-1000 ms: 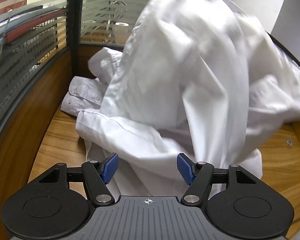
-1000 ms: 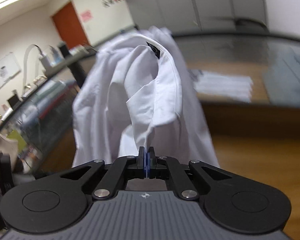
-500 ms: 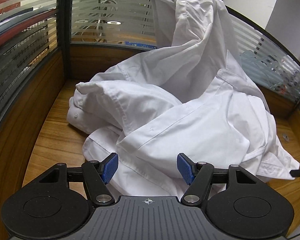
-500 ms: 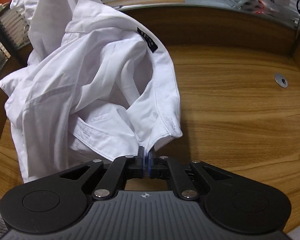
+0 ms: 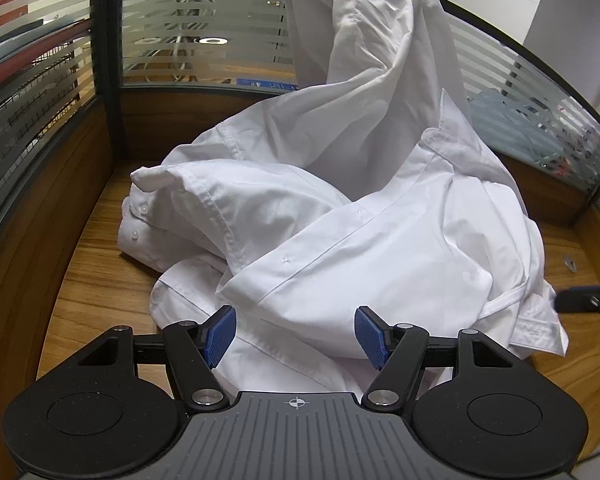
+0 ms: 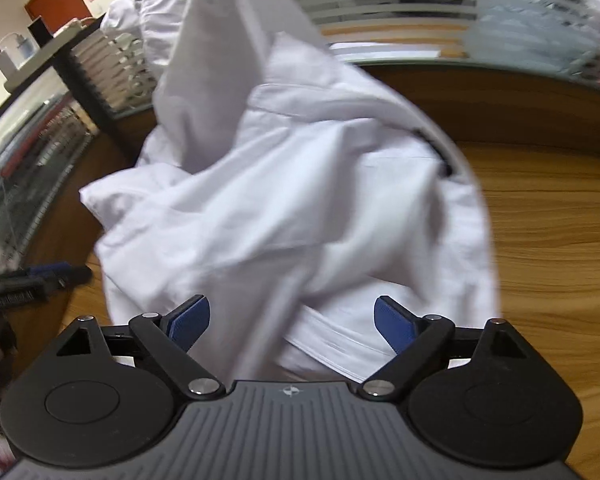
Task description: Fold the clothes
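Releasing: my right gripper (image 6: 291, 320), pinching the white shirt (image 5: 380, 216) half a second ago, now gapes.
Left gripper (image 5: 295, 331): spread wide, empty.
Shirt: crumpled centre-frame on the wooden desk (image 5: 80, 280), unfolded; needs regrasping.

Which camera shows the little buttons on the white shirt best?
The left wrist view: it is sharp, and two buttons show on the white shirt at the left. The right wrist view shows the shirt blurred, with no buttons visible.
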Demonstrator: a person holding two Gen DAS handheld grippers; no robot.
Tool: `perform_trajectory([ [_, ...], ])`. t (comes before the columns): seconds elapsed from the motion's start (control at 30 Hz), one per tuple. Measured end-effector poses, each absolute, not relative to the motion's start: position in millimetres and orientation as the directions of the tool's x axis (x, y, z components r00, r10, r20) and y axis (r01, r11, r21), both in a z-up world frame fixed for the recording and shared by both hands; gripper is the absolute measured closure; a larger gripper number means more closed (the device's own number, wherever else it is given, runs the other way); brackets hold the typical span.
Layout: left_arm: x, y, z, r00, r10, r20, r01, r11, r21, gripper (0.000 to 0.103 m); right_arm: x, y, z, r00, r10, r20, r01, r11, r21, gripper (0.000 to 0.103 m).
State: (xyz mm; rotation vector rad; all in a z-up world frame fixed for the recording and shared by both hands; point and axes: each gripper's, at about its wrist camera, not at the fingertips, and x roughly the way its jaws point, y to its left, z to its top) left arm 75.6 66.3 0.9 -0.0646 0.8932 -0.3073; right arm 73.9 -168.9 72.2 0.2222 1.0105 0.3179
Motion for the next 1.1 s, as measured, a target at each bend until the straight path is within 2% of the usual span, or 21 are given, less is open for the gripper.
perform_trajectory([
  [0.23,77.1,66.8,2.4,0.592,-0.278,-0.757,0.227,0.958,-0.174,0.034,113.4,-132.3,46.6,0.471,0.407,-0.782,-0.141,0.910,0.389,0.005],
  [0.27,77.3,67.1,2.6,0.592,-0.276,-0.757,0.223,0.959,-0.175,0.034,118.1,-129.4,41.7,0.468,0.409,-0.783,-0.135,0.909,0.394,0.006],
  [0.3,77.6,67.4,2.8,0.593,-0.274,-0.757,0.220,0.960,-0.175,0.034,122.8,-126.6,36.7,0.464,0.411,-0.785,-0.128,0.908,0.400,0.010],
  [0.37,77.9,67.4,3.7,0.595,-0.268,-0.758,0.212,0.962,-0.174,0.034,125.6,-128.1,31.5,0.464,0.409,-0.786,-0.118,0.908,0.403,0.043],
  [0.4,78.1,67.1,4.3,0.596,-0.267,-0.757,0.210,0.962,-0.173,0.034,126.2,-130.2,29.8,0.462,0.414,-0.785,-0.117,0.905,0.409,0.080],
  [0.43,78.8,66.5,5.2,0.597,-0.264,-0.757,0.210,0.963,-0.170,0.034,126.7,-132.3,28.1,0.459,0.419,-0.783,-0.115,0.902,0.415,0.098],
  [0.53,81.5,64.3,7.9,0.600,-0.257,-0.758,0.210,0.964,-0.161,0.034,119.0,-149.8,36.7,0.473,0.447,-0.759,-0.107,0.885,0.454,0.099],
  [0.73,89.9,56.6,15.3,0.615,-0.243,-0.750,0.216,0.967,-0.136,0.034,78.4,-207.4,77.9,0.529,0.409,-0.743,-0.097,0.900,0.426,0.100],
  [1.1,100.5,22.2,15.5,0.607,-0.272,-0.747,0.206,0.961,-0.183,0.034,32.2,-387.9,122.2,0.592,-0.009,-0.806,0.245,0.955,0.169,0.100],
])
